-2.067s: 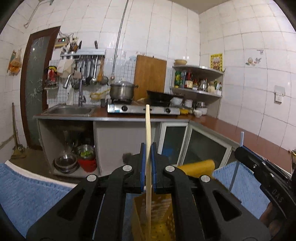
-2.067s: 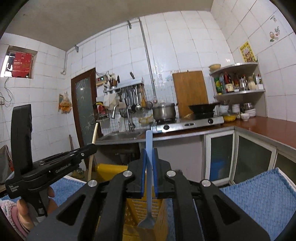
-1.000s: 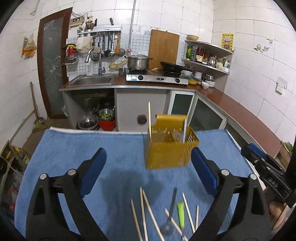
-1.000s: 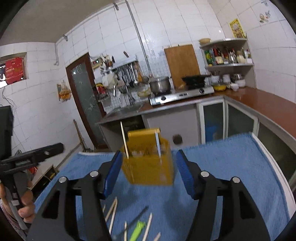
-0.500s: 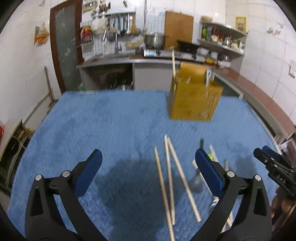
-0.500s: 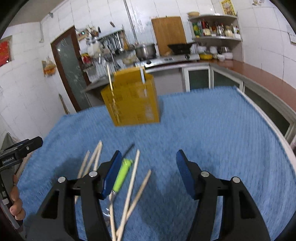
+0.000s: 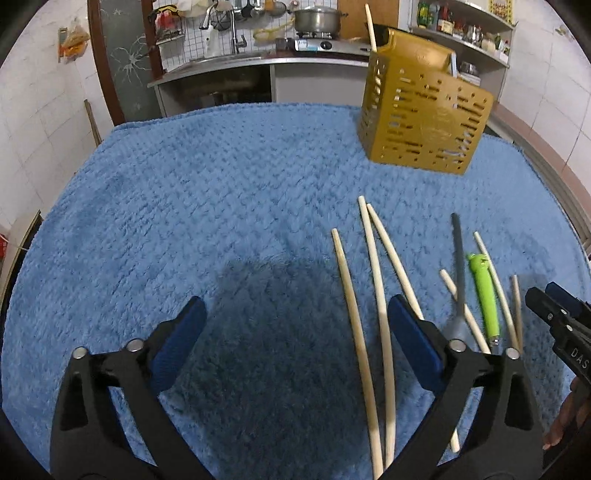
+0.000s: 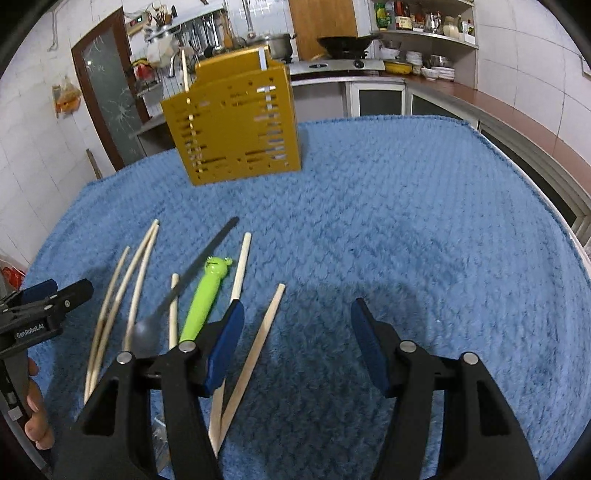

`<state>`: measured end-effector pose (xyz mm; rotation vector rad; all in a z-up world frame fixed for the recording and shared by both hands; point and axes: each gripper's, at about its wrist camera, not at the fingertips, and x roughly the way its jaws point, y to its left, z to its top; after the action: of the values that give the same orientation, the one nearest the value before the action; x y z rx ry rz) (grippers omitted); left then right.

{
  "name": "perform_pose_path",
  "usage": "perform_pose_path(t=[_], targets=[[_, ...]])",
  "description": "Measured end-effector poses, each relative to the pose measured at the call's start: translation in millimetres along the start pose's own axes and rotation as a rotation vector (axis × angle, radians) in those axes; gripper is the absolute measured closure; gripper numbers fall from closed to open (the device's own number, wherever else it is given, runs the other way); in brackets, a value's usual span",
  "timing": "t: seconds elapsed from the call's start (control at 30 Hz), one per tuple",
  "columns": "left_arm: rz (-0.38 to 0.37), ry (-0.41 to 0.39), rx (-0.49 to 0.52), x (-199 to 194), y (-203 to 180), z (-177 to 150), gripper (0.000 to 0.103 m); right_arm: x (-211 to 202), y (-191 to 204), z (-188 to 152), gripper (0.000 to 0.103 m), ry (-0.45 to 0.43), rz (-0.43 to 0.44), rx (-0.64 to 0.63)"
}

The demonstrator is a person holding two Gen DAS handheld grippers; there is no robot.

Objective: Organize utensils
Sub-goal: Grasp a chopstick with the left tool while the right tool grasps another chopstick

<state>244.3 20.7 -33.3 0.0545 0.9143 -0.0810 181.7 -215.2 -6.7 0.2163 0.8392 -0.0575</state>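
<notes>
A: Why do both grippers hang over the loose chopsticks point(image 7: 376, 280)?

B: The left gripper point(image 7: 295, 332) gapes wide and empty; the right gripper point(image 8: 295, 332), just narrowed, holds nothing. The yellow holder point(image 7: 424, 122) waits upper right.

We released a chopstick point(image 7: 370, 31) and spoon point(image 8: 263, 59) into the yellow holder point(image 7: 421, 122), then lowered both grippers, left gripper point(image 7: 295, 332) and right gripper point(image 8: 297, 332), near the loose utensils.

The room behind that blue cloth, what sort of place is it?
Most likely a home kitchen: a pot on a gas stove, a sink tap by hanging ladles, and shelves of bottles and bowls against tiled walls.
</notes>
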Motion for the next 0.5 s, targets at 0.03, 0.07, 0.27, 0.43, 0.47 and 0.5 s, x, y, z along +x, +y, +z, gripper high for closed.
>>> perform_pose_path(t=[0.03, 0.07, 0.27, 0.43, 0.47, 0.5], targets=[[-0.004, 0.008, 0.004, 2, -1, 1, 0.017, 3, 0, 1, 0.054, 0.013, 0.000, 0.004], [-0.008, 0.017, 0.008, 5, -2, 2, 0.020, 4, 0, 2, 0.058, 0.021, 0.000, 0.009], [-0.012, 0.040, 0.017, 10, -4, 11, 0.037, 9, 9, 2, 0.065, 0.056, 0.000, 0.004], [-0.019, 0.089, 0.007, 25, -6, 18, 0.050, 16, 15, -1, 0.077, 0.098, -0.022, 0.006], [-0.019, 0.105, 0.003, 29, -6, 19, 0.054, 16, 15, -1, 0.078, 0.100, -0.026, 0.005], [-0.029, 0.120, -0.003, 32, -6, 18, 0.055, 15, 15, -1, 0.079, 0.102, -0.027, 0.005]])
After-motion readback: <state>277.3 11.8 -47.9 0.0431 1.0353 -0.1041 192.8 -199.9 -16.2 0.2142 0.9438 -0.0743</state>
